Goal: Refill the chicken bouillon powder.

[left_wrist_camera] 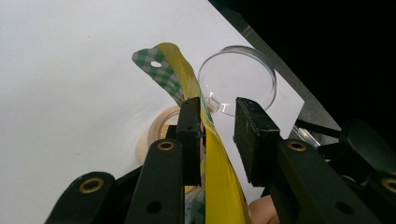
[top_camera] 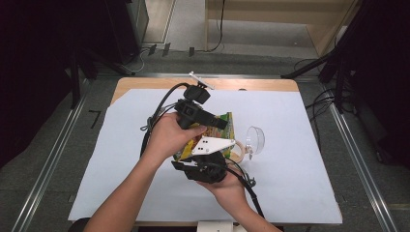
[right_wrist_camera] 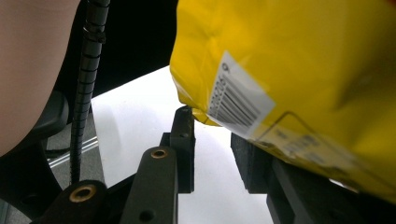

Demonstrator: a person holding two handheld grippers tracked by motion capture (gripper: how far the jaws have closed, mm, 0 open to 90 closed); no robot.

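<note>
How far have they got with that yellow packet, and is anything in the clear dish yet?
Done so far: the yellow packet is up off the white sheet, between the two grippers. In hand: its top edge stands between the left gripper jaws, against one pad, with a gap to the other. The right gripper sits at its lower corner, jaws apart. Left to do: the clear dish looks empty, and the packet seems unopened.
</note>
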